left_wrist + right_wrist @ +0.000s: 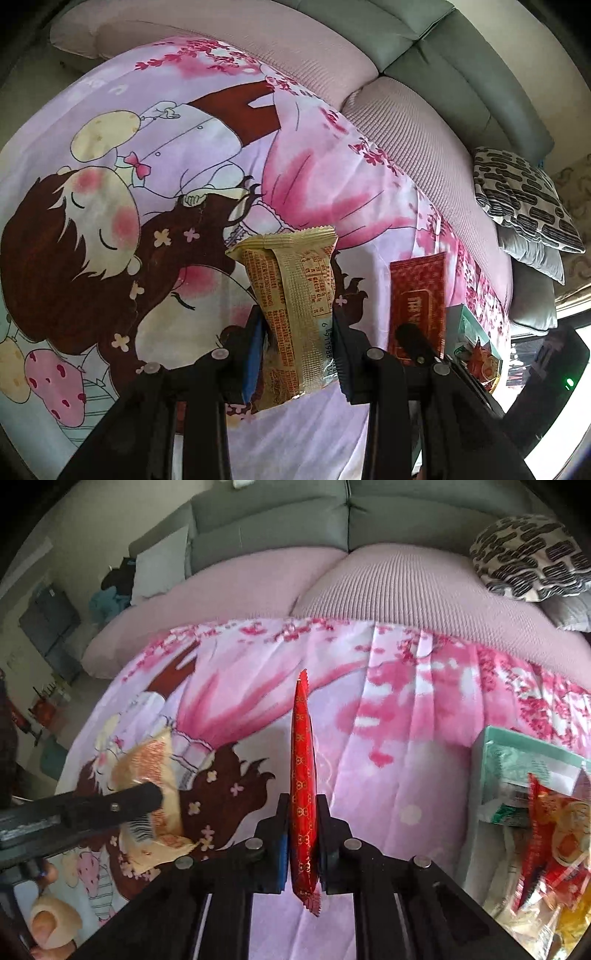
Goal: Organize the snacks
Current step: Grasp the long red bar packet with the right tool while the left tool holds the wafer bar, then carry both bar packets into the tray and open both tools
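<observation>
Two grippers, each clamped on a snack packet above a cartoon-print sheet (388, 738).
The left gripper (299, 328) pinched a beige packet (291, 295); the right gripper (303, 834) squeezed a red packet (303, 775) edge-on; a snack box (517, 775) lay at three o'clock.

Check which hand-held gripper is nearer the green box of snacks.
Right. The right hand-held gripper, shut on a red packet, sits just left of the green box. The left hand-held gripper, holding a tan packet, is farther left.
</observation>
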Action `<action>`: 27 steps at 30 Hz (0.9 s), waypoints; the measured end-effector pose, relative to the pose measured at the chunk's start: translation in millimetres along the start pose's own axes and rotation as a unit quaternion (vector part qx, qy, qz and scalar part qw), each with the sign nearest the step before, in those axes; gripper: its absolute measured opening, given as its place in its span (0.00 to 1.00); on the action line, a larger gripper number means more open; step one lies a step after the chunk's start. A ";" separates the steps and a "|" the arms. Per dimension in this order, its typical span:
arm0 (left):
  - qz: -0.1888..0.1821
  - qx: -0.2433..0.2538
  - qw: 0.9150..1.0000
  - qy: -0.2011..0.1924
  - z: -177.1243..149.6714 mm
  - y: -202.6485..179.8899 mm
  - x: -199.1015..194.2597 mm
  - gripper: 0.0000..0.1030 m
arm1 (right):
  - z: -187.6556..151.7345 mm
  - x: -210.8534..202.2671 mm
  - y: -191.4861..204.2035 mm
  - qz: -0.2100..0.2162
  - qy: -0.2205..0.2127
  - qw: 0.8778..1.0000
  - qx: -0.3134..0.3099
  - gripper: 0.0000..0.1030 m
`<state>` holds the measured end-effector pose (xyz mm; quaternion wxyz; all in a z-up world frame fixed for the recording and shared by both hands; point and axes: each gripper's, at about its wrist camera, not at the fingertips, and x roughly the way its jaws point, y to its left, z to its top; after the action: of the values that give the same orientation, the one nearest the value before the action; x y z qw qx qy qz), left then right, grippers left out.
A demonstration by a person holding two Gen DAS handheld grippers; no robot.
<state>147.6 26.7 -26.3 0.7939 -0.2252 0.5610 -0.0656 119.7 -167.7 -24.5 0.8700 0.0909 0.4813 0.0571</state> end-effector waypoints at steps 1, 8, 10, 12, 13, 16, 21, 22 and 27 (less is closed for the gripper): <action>-0.002 0.002 1.000 -0.001 -0.2 -1.9 -0.7 0.35 | -0.4 -6.7 0.0 0.001 -0.005 1.000 0.002 0.12; -0.053 0.072 0.996 -0.008 -21.5 -55.6 -17.2 0.35 | -20.8 -92.1 -26.8 -0.015 -0.084 0.995 0.047 0.12; -0.077 0.099 0.992 -0.006 -33.1 -78.4 -21.3 0.35 | -32.8 -121.2 -42.3 -0.032 -0.106 0.992 0.061 0.12; -0.098 0.137 0.986 -0.004 -49.9 -106.8 -25.6 0.35 | -46.3 -146.6 -62.3 -0.057 -0.120 0.988 0.077 0.12; -0.108 0.156 0.982 -0.003 -59.4 -121.1 -26.8 0.35 | -51.5 -155.3 -72.3 -0.067 -0.122 0.987 0.086 0.12; -0.126 0.195 0.973 0.003 -84.8 -153.2 -28.6 0.35 | -71.6 -179.3 -108.7 -0.130 -0.120 0.977 0.117 0.12; -0.141 0.260 0.955 0.021 -137.2 -207.4 -17.2 0.35 | -101.1 -194.3 -170.2 -0.224 -0.088 0.956 0.171 0.12; -0.142 0.266 0.953 0.028 -144.1 -215.3 -12.0 0.35 | -104.4 -194.3 -179.7 -0.231 -0.083 0.953 0.175 0.12; -0.127 0.294 0.946 0.047 -167.1 -245.5 15.0 0.36 | -111.9 -182.5 -204.1 -0.247 -0.057 0.951 0.174 0.13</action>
<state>35.7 -244.5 21.7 0.7826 -0.0477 0.5201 -0.3389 -69.5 -389.6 24.8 0.8534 0.1223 0.4408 -0.2499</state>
